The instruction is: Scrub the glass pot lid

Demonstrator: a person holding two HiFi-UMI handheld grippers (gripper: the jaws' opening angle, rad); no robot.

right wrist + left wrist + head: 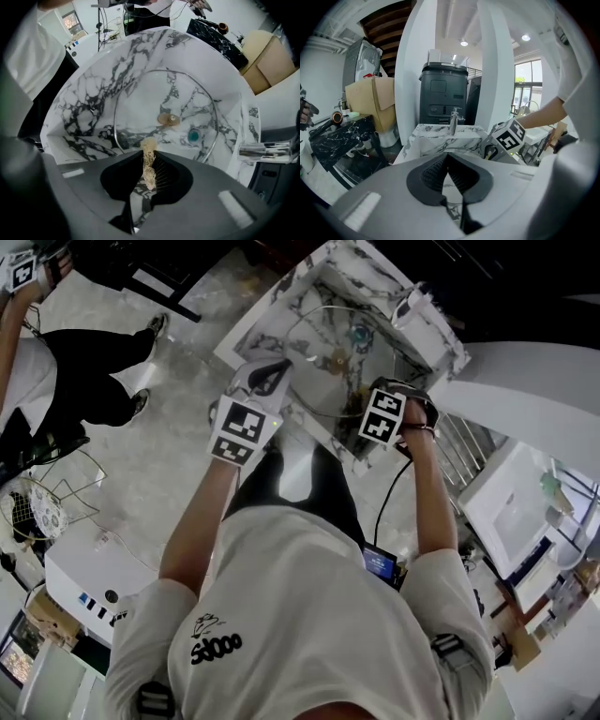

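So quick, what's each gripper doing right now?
Left gripper: jaws shut, nothing between them.
Right gripper: jaws shut on a tan fibrous scrubber.

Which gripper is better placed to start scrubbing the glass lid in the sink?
Right. The right gripper grips a tan fibre scrubber aimed at the glass lid; the left gripper is shut and empty.
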